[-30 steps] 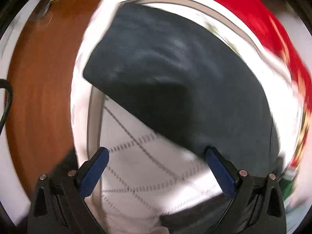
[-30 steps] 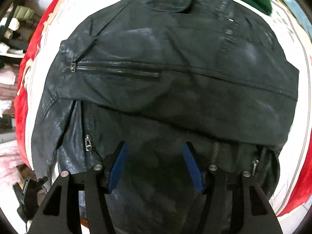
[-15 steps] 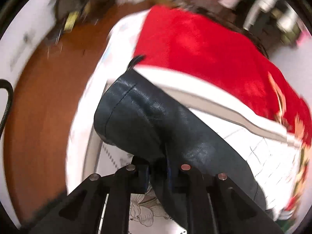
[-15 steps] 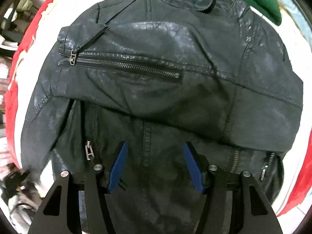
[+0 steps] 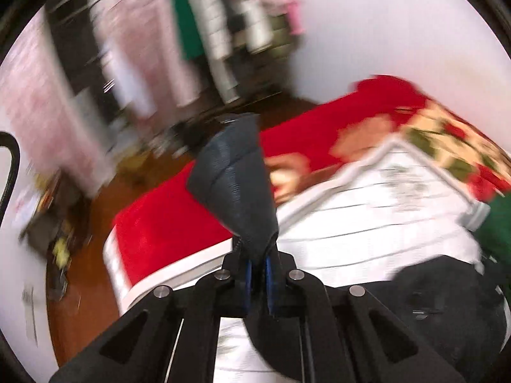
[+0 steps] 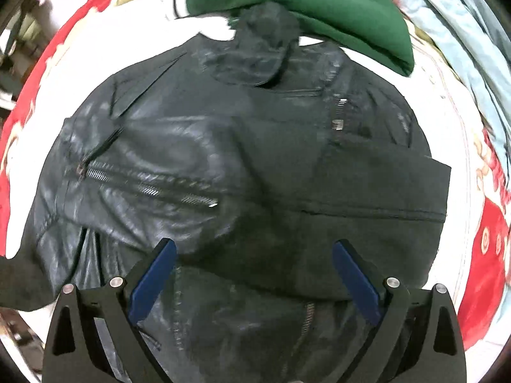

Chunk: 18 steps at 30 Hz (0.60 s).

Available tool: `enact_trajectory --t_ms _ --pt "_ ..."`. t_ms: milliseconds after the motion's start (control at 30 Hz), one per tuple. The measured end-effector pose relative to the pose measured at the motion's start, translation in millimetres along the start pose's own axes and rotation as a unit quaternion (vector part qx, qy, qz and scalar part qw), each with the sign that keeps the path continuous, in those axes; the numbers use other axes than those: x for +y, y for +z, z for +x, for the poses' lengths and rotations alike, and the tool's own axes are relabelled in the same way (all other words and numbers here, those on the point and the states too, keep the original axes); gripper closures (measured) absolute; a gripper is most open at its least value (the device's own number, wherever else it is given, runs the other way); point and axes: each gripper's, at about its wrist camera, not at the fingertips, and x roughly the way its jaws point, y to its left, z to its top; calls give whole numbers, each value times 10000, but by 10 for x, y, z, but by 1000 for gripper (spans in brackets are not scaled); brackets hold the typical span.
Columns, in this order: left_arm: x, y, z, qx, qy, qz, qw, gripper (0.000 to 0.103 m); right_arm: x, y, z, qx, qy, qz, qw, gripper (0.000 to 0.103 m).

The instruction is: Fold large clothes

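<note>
A black leather jacket [image 6: 255, 166] lies spread on a white bedsheet [image 6: 127, 32], sleeves folded across its front, collar at the far end. My right gripper [image 6: 254, 274] is open and hovers just above the jacket's lower part, holding nothing. My left gripper [image 5: 257, 265] is shut on a dark cuff end of the jacket [image 5: 236, 178], which stands up lifted above the bed. More of the jacket [image 5: 447, 300] lies at the lower right of the left wrist view.
A green garment [image 6: 303, 3] lies past the jacket's collar and shows in the left wrist view [image 5: 498, 226]. A red floral blanket [image 5: 179, 220] covers the bed edge. Pale blue cloth [image 6: 463, 32] lies at the right. Brown floor [image 5: 86, 255] with clutter is beside the bed.
My left gripper closed on the jacket's cuff and has lifted it, swinging up so the room shows. My right gripper has opened wider and moved slightly back over the jacket.
</note>
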Motion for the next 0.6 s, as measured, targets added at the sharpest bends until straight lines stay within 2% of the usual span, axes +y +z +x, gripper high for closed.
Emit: enact_trajectory --t_ms 100,167,233,333,367,467,533,600 --pt "-692 55 -245 -199 -619 611 9960 100 -261 -66 -42 -35 85 318 9995 3" --pt "-1135 2 -399 -212 -1115 1003 9885 100 -441 -84 -46 -35 111 554 9984 3" --pt "-1588 -119 -583 -210 -1566 1432 9770 100 -849 -101 -127 -13 140 893 9959 3" --pt "-2336 -453 -913 -95 -2254 2095 9514 100 -1507 -151 -185 55 147 1549 9878 3" --pt "-2588 -515 -1019 -45 -2419 2250 9438 100 -1766 -22 -226 81 129 1685 9856 3" --pt "-3152 -873 -1209 217 -2835 2756 9183 100 -2541 -191 -297 156 14 2257 9741 3" --pt "-3486 -1070 -1271 405 -2968 3019 9051 99 -3024 -236 -487 238 -61 2462 9689 3" --pt "-3760 -1321 -1285 711 -2979 3326 8919 99 -3247 -364 -450 314 -120 2657 9635 3"
